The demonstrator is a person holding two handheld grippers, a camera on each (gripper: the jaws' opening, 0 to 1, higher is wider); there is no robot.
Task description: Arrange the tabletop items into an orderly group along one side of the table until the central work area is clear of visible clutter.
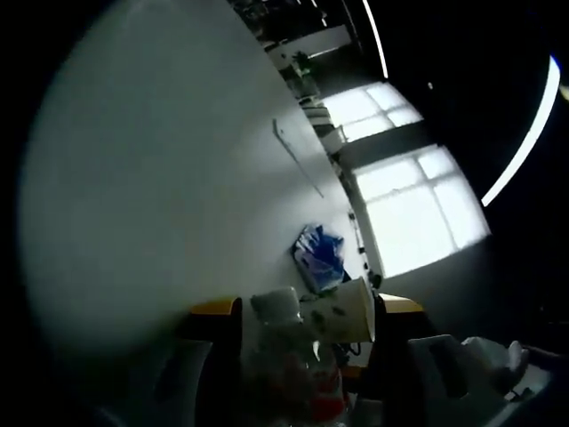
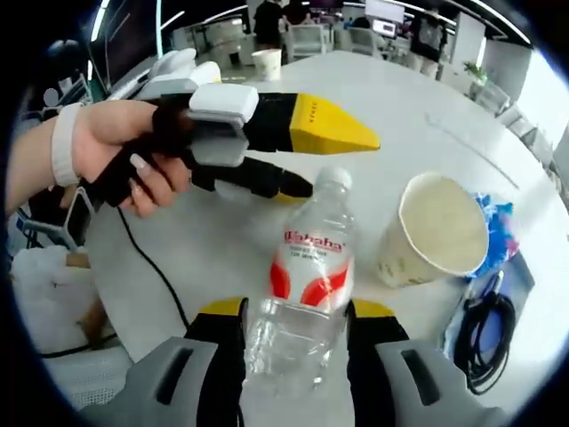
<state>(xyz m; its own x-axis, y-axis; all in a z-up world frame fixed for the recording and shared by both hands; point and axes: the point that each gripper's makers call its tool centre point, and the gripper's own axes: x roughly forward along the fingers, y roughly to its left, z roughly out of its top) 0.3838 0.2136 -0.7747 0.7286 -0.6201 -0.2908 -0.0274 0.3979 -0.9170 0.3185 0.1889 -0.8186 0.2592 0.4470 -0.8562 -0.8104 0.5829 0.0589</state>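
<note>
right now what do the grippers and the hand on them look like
Left gripper: black body, pointed yellow jaw tips, a white block on top, a thin black cable trailing across the table. The hand wears a white wristband. Right gripper: grey housings, black jaws capped yellow.

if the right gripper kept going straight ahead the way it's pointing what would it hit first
The right gripper already has the clear water bottle between its jaws. Straight ahead past the bottle's cap, the left gripper seems to cross the line first, though depth is unclear.
</note>
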